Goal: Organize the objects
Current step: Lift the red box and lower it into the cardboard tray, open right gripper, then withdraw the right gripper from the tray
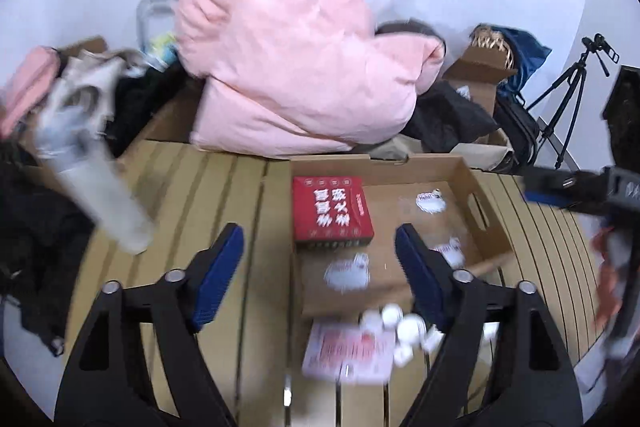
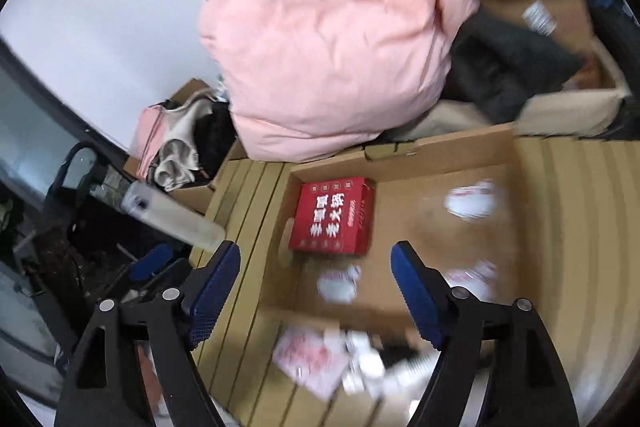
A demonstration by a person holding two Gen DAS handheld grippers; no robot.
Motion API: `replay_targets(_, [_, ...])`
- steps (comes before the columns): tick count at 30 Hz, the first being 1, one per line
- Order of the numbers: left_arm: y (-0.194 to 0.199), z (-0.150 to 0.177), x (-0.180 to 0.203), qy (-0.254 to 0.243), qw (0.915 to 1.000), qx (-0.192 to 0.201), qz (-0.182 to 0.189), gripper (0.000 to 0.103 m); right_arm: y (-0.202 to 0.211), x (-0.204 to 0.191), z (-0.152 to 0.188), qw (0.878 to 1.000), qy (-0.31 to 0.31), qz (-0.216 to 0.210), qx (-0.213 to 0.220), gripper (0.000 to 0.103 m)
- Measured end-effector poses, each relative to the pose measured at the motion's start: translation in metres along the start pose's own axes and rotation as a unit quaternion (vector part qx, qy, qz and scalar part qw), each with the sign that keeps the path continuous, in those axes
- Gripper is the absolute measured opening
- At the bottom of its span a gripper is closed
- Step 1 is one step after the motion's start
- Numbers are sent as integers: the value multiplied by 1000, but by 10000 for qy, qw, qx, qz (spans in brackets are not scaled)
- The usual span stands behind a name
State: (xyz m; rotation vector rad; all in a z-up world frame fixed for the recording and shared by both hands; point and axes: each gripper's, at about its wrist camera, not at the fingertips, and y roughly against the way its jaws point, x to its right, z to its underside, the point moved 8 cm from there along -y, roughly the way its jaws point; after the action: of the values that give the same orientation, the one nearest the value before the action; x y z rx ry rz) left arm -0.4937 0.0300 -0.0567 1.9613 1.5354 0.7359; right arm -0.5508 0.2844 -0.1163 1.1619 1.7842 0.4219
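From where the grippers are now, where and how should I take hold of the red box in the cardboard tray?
Grip the red box across its two long side edges, coming down from above. It lies flat in the far left corner of the cardboard tray, its left side close to the tray wall, so a sideways approach looks blocked. The open left gripper, nearest, probably spans it.

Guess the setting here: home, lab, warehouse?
Probably a lived-in room at home, used for recording. A pink duvet is heaped against the wall, clothes spill from cardboard boxes, and a tripod stands in the corner. A shallow cardboard tray sits on a slatted table.
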Motion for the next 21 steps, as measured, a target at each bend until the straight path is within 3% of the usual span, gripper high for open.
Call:
replay_targets(4, [97,32,9,-256,9983,328,-405,102,103,-18,44,9987,398,142,285,82])
replay_targets(10, [209,97,22,-84,9961,801,-371,103,223,-53,144,9908,1192,351,545,83])
replay_targets(13, [238,145,30,-164,9940,1019,-355,103,253,-56,205,9772,1719,912,846,83])
replay_targets(16, [259,192,38,-279,9908,1205,-545,103,267,-58,262,9618,2089,1294,1209,83])
replay_targets(18, [270,214,44,-257,9903,1278,-479,103,274,-57,298,9537,2171,1435,1508,83])
replay_targets(19, [270,226,49,-210,9916,1229,-340,103,273,-54,317,9522,2094,1519,1626,83])
replay_targets(21, [264,239,57,-205,9942,1045,-166,103,258,-44,346,9609,1815,1478,1477,83])
